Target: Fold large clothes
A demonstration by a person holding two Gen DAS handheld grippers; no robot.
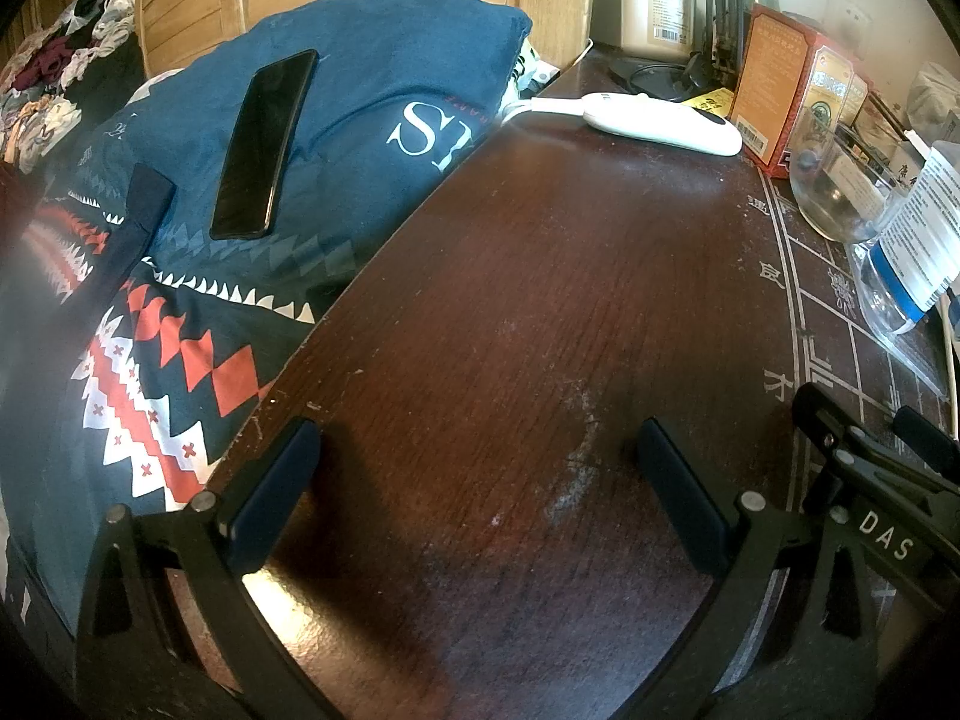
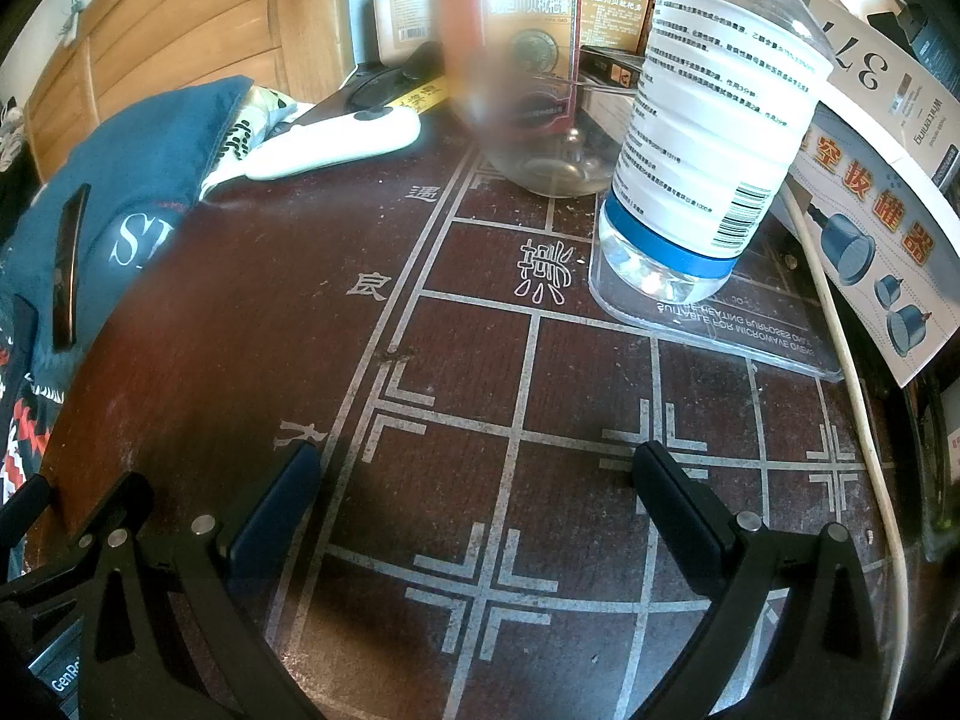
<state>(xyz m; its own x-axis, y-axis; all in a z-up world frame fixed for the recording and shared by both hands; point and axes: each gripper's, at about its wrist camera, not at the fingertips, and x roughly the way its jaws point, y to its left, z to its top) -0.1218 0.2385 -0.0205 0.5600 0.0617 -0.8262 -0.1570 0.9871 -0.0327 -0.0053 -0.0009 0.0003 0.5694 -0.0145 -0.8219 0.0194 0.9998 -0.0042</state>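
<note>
Left gripper (image 1: 477, 456) spread, empty, over bare dark wooden desk (image 1: 510, 300); right gripper (image 2: 477, 474) spread, empty, over desk's chessboard lines; black phone (image 1: 261, 147) on blue pillow (image 1: 372, 60) past left edge.

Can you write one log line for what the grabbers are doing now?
left gripper: open, empty | right gripper: open, empty | both over table | clothes: untouched

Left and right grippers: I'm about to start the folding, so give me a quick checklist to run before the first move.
1. Left gripper open and holding nothing: ok.
2. Right gripper open and holding nothing: ok.
3. Blue cloth free of loose items: not ok, a black phone lies on it.
4. Garment to fold identified: cannot tell.
5. Table near the grippers bare: ok; the water bottle and glass bowl stand further back.
</note>
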